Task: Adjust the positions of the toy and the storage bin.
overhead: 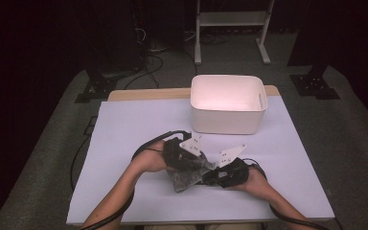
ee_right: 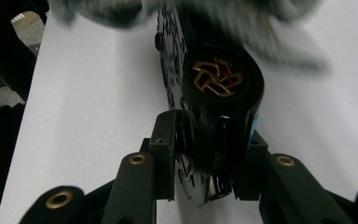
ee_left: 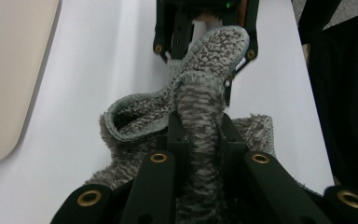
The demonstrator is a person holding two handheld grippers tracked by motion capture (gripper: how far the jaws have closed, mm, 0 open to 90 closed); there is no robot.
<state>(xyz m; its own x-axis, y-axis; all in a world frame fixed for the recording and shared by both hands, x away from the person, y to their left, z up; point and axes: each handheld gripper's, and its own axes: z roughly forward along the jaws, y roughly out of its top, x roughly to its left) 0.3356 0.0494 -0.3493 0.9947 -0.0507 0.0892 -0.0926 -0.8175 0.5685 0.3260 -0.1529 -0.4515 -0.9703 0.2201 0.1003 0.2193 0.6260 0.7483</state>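
A white table [overhead: 124,129] carries a white bin [overhead: 227,103] at its far side; near the person's edge, between both hands, lies a grey fuzzy pouch [overhead: 187,175]. It looks soft, light and floppy, best pinched at its rim. The left gripper [ee_left: 200,140] is clamped tight on a fold of that fabric, the open mouth sagging toward the other hand. The right gripper [ee_right: 205,140] squeezes a black bottle [ee_right: 219,88], seemingly rigid and smooth, so likely to slip; its long axis runs straight away from the jaws, its capped end with a gold emblem at the pouch.
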